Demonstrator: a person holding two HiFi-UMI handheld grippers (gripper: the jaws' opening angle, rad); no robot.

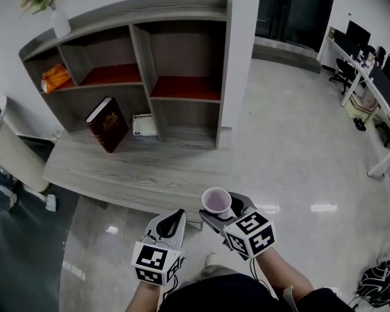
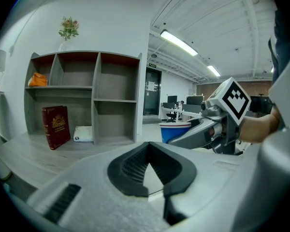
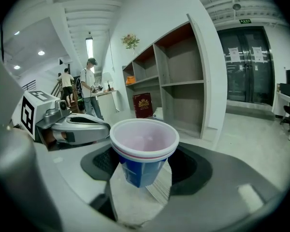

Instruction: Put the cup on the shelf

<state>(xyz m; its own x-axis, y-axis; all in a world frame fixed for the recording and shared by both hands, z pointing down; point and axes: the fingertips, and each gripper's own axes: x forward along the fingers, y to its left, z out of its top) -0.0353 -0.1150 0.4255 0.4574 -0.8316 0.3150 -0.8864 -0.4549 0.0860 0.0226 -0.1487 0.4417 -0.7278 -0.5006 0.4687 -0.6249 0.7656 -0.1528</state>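
Observation:
A blue paper cup [image 1: 216, 201] with a white rim and a red stripe stands upright between the jaws of my right gripper [image 1: 225, 212], which is shut on it. In the right gripper view the cup [image 3: 144, 146] fills the middle and looks empty inside. My left gripper [image 1: 178, 216] hovers just left of it, jaws together with nothing between them. The left gripper view shows the cup [image 2: 175, 131] to the right of the left gripper [image 2: 150, 174]. The grey shelf unit [image 1: 143, 64] stands ahead, across a low wooden platform [image 1: 117, 168]; its right-hand compartments are empty.
In the shelf unit, a dark red book [image 1: 107, 123] leans in the lower left bay, a white box [image 1: 144, 125] beside it, an orange thing [image 1: 55, 78] above. A vase of flowers [image 1: 57, 15] tops it. Desks and chairs [image 1: 367, 70] stand far right. People [image 3: 89, 88] stand in the distance.

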